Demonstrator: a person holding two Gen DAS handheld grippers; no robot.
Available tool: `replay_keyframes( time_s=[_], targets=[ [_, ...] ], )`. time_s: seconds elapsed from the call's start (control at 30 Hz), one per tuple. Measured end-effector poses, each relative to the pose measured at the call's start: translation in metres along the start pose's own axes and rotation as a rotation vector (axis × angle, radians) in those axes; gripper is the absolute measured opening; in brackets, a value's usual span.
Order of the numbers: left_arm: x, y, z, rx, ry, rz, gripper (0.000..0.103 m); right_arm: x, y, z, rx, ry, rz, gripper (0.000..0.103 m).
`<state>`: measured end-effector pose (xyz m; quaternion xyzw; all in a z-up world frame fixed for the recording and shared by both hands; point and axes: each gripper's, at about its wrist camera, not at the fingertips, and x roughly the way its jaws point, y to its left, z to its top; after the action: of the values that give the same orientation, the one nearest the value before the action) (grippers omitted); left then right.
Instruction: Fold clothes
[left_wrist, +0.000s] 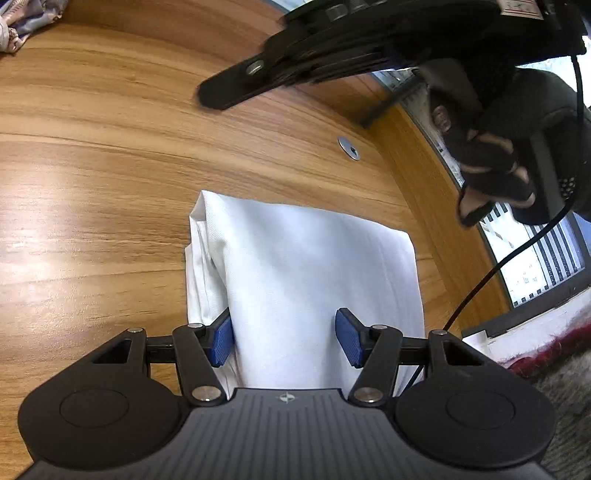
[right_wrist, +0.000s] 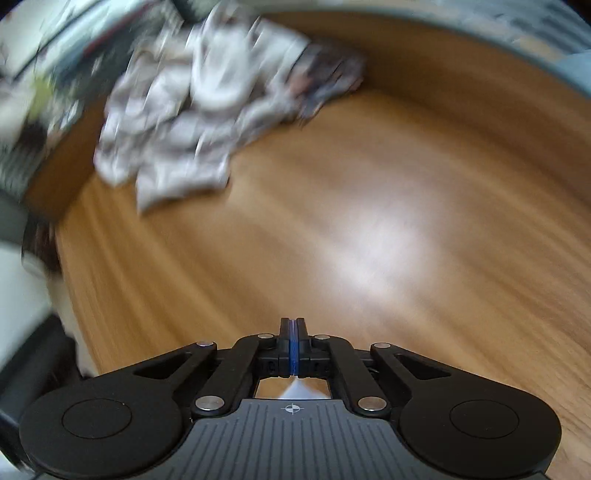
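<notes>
Left gripper (left_wrist: 284, 338) stands wide open over the folded white cloth (left_wrist: 306, 277) on the wooden table (left_wrist: 110, 184); right gripper (right_wrist: 293, 345) is fully closed, empty, facing a crumpled garment pile (right_wrist: 192, 110).

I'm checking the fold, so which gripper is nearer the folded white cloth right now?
Left. The left gripper hangs right over the folded white cloth, open. The right gripper is shut, over bare table.

Left view's sharp and bright, soft glare on the wooden counter (left_wrist: 110, 166). Right view's smeared with motion blur, crumpled clothes (right_wrist: 192, 110) mushy, big white hotspot mid-counter. Fisheye bends both edges.
</notes>
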<state>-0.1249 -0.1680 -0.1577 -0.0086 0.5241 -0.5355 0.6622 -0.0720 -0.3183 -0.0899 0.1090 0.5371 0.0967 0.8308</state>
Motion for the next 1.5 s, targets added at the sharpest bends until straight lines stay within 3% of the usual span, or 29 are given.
replay_keyframes(
  time_s=[0.23, 0.37, 0.5, 0.63, 0.8, 0.93, 1.03, 1.1, 1.2, 1.33, 1.4, 1.5],
  targets=[
    [-0.021, 0.004, 0.009, -0.015, -0.095, 0.052, 0.063, -0.04, -0.033, -0.026, 0.153, -0.044, -0.072, 0.007],
    [-0.025, 0.01, 0.019, -0.053, -0.138, 0.103, 0.063, -0.058, -0.064, -0.061, 0.308, -0.051, -0.123, 0.023],
    [-0.023, 0.02, 0.031, -0.171, -0.125, 0.133, 0.063, -0.072, -0.09, -0.096, 0.413, -0.045, -0.227, 0.043],
    [-0.021, 0.03, 0.044, -0.294, -0.119, 0.116, 0.063, -0.084, -0.113, -0.128, 0.575, -0.051, -0.255, 0.043],
    [-0.011, 0.038, 0.065, -0.431, -0.075, 0.144, 0.059, -0.088, -0.14, -0.166, 0.889, -0.108, -0.205, 0.046],
    [0.003, 0.041, 0.073, -0.477, -0.026, 0.196, 0.046, -0.084, -0.155, -0.188, 1.058, -0.118, -0.147, 0.045],
    [0.016, 0.035, 0.078, -0.44, -0.002, 0.259, 0.019, -0.072, -0.158, -0.193, 1.117, -0.107, -0.131, 0.043],
    [0.017, 0.035, 0.075, -0.42, -0.005, 0.29, 0.008, -0.068, -0.16, -0.199, 1.159, -0.11, -0.113, 0.018],
    [0.018, 0.031, 0.07, -0.383, -0.017, 0.326, 0.004, -0.071, -0.162, -0.214, 1.257, -0.158, -0.082, 0.006],
    [0.022, 0.022, 0.068, -0.358, -0.027, 0.373, 0.003, -0.085, -0.169, -0.232, 1.375, -0.254, -0.077, 0.002],
    [0.021, 0.022, 0.068, -0.35, -0.027, 0.361, 0.005, -0.101, -0.173, -0.238, 1.376, -0.323, -0.138, 0.002],
    [0.009, 0.02, 0.067, -0.308, -0.055, 0.326, 0.015, -0.112, -0.178, -0.24, 1.284, -0.331, -0.083, 0.002]
  ],
)
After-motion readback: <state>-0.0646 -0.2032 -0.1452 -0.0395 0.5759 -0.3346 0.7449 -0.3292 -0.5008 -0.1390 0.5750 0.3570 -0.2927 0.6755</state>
